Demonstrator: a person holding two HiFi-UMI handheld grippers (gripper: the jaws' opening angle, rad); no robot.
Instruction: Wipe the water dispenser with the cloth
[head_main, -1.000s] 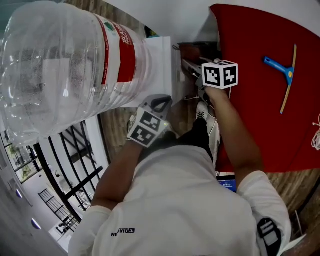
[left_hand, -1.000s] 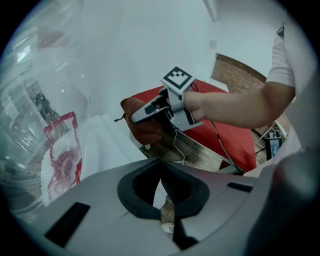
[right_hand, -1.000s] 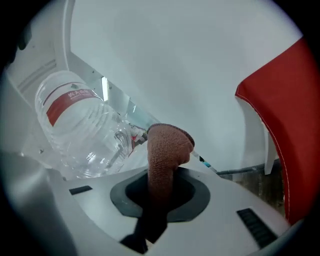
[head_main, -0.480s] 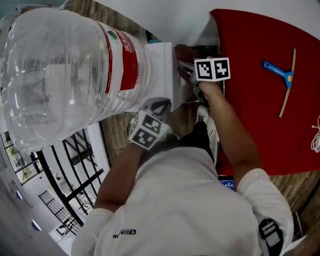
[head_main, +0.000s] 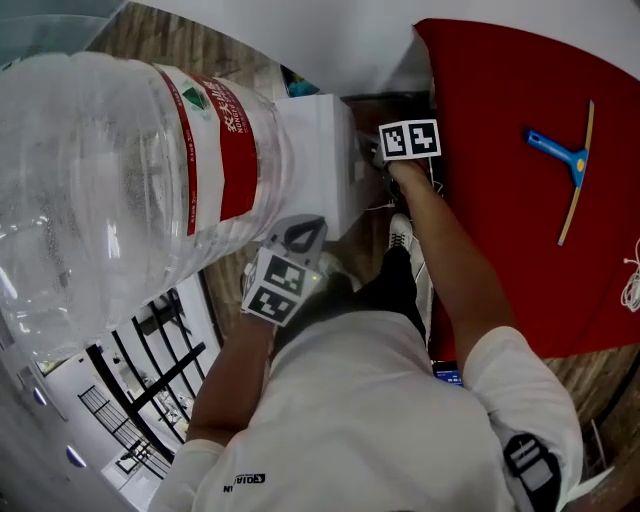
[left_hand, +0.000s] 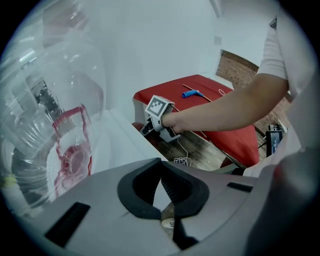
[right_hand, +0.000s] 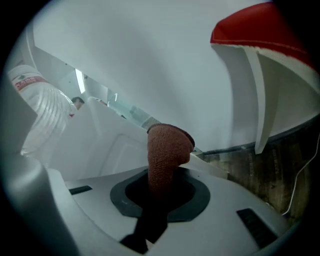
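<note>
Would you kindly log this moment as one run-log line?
right tongs: shut on cloth, beside water dispenser | left tongs: shut, empty | bottle: on dispenser

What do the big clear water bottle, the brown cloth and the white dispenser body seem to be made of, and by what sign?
Big clear water bottle: likely glossy transparent plastic; see-through ribbed walls.
Brown cloth: matte knitted or woven fabric; fine looped texture, limp fold.
White dispenser body: probably smooth moulded plastic, though painted metal is possible; plain white panels.

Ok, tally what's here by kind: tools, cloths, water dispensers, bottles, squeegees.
Tools: 2, left tool, right tool
Cloth: 1
Water dispenser: 1
Water bottle: 1
Squeegee: 1
Total: 6
</note>
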